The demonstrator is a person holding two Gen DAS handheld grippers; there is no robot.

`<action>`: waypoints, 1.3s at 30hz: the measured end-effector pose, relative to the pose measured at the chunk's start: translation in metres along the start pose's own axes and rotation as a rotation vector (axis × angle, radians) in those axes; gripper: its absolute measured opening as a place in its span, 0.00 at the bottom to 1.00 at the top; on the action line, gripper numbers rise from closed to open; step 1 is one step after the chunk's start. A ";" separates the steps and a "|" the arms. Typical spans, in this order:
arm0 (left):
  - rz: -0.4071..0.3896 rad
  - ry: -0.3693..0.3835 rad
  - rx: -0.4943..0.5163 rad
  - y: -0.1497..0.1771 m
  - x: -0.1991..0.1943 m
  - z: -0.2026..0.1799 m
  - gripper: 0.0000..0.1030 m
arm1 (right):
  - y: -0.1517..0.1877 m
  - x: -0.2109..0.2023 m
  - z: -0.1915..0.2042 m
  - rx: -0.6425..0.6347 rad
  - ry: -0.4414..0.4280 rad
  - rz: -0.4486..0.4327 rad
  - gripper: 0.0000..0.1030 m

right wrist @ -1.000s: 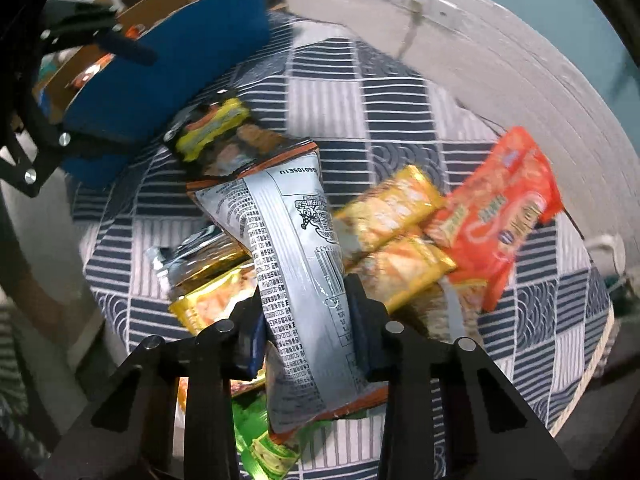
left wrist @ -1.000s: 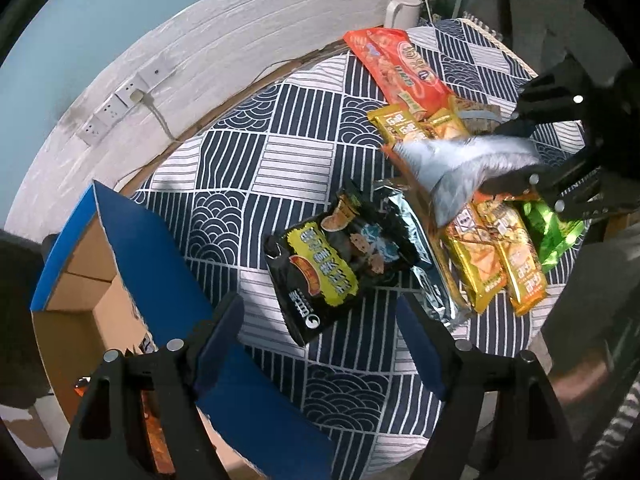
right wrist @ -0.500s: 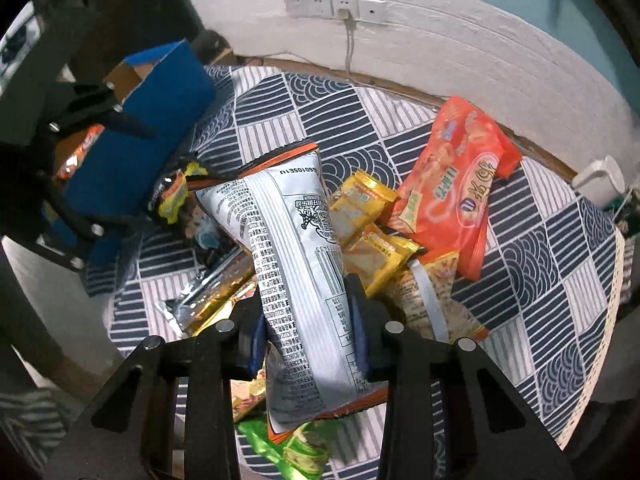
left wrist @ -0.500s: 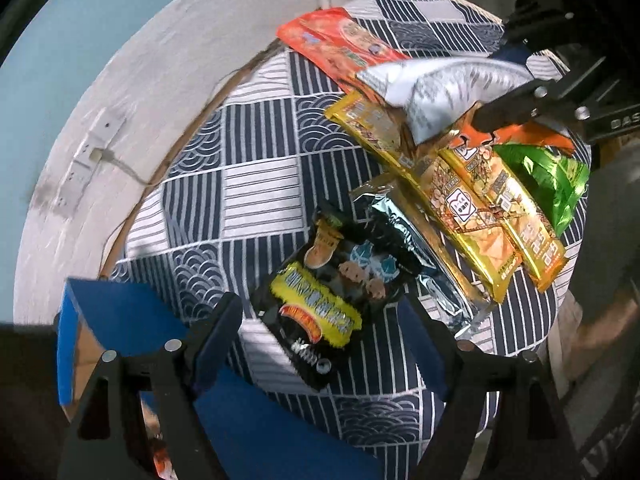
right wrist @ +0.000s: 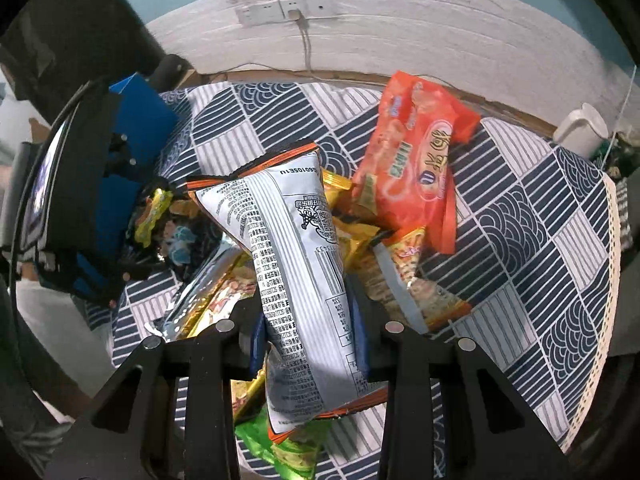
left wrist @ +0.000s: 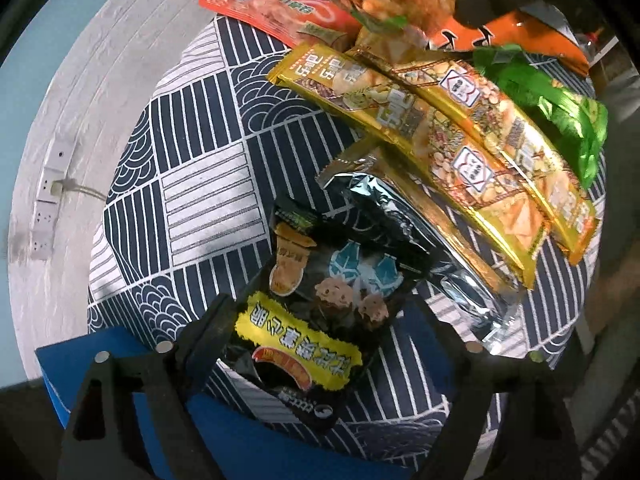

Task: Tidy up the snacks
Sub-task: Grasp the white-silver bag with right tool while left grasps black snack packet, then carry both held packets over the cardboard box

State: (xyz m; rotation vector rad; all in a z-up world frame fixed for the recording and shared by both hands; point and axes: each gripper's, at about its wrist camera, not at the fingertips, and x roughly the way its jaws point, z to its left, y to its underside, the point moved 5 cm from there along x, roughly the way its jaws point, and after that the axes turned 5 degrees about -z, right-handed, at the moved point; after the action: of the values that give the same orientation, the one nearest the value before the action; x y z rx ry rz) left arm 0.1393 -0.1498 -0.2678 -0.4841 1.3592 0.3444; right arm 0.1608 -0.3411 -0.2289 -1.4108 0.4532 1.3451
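Black-fingered left gripper (left wrist: 320,332) points down at the table, jaws wide and opening; the black snack bag (left wrist: 320,300) with a yellow label lies between them, pads not pressing it. Its lower end overlaps the blue box flap (left wrist: 260,440). Just beside it lies a silver-backed packet (left wrist: 420,248), then two gold packets (left wrist: 440,128) side by side, a green bag (left wrist: 560,108) and a red-orange packet (left wrist: 280,4) near the wall.

Right gripper (right wrist: 308,340) is clamped on a silver-white bag (right wrist: 296,264) with printed text, held above the pile, its top end leaning towards the wall. Patterned navy-and-white tablecloth (right wrist: 520,240) covers the table; a white mug (right wrist: 584,128) stands at the far edge, wall sockets (right wrist: 284,10) behind.
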 end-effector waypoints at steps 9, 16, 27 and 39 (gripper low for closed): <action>0.012 -0.020 -0.040 -0.003 0.015 0.010 0.81 | -0.006 0.001 -0.001 0.019 0.003 -0.012 0.32; -0.005 -0.017 -0.124 -0.005 0.006 0.016 0.61 | -0.009 -0.006 0.001 0.022 0.008 -0.033 0.32; -0.075 -0.061 -0.265 -0.008 -0.035 0.014 0.60 | -0.017 -0.026 0.009 0.038 0.028 -0.086 0.32; -0.221 -0.127 -0.444 0.008 -0.109 0.031 0.60 | -0.027 -0.057 0.024 0.013 0.067 -0.152 0.32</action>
State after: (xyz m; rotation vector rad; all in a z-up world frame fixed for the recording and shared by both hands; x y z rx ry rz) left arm 0.1410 -0.1224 -0.1580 -0.9567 1.0910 0.4878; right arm 0.1563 -0.3331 -0.1624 -1.4532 0.3904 1.1732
